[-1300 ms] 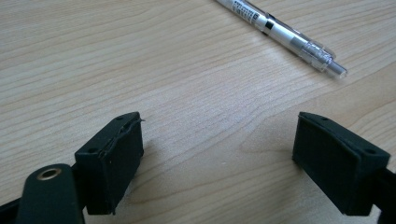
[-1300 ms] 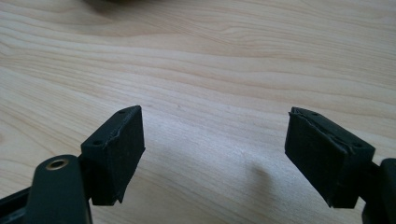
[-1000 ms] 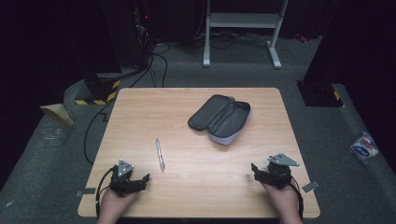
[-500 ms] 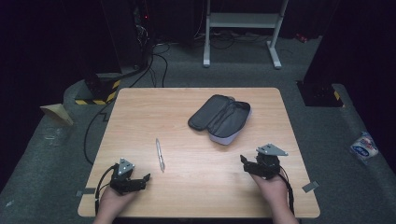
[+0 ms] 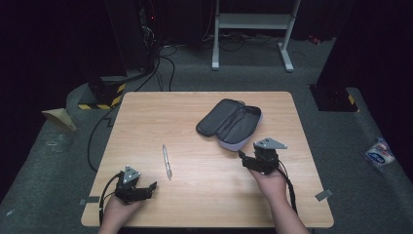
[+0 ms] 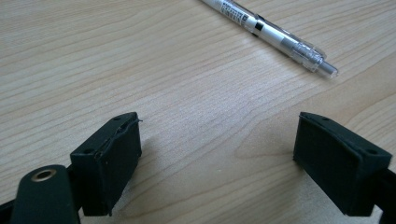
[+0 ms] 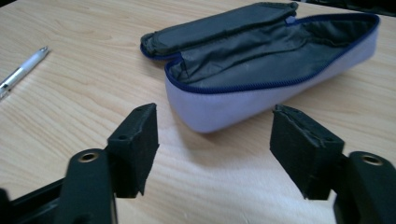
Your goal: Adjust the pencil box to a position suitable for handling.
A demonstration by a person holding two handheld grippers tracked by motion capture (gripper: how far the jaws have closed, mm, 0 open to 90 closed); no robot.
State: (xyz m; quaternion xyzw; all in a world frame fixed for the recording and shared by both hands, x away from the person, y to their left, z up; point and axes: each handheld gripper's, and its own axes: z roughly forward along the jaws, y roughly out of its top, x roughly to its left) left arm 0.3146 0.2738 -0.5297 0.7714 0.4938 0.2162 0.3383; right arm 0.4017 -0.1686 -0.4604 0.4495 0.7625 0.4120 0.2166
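Right gripper [image 5: 251, 161] near the table's [image 5: 146, 112] front right, jaws apart with nothing between them, lately narrowing though still wide. Dead ahead at twelve o'clock in the right gripper view, just beyond the pads: pencil case [image 7: 261, 70], lying unzipped on the wood, lid flap folded back, nearest rounded end pointing at the gap between the jaws. Long axis running from that end away toward one o'clock in that view; in the high view, stretched from seven toward one o'clock. Soft lilac fabric shell, dark blue zip edging, slack dark lining. Right hand [image 5: 270, 183] clearly the nearer to it.

Left gripper [image 5: 141, 190] resting at front left, jaws spread wide and empty. Pen [image 6: 266, 32] at one o'clock from them, slim, smooth clear plastic, printed barrel. Pale, fine-grained wooden tabletop.
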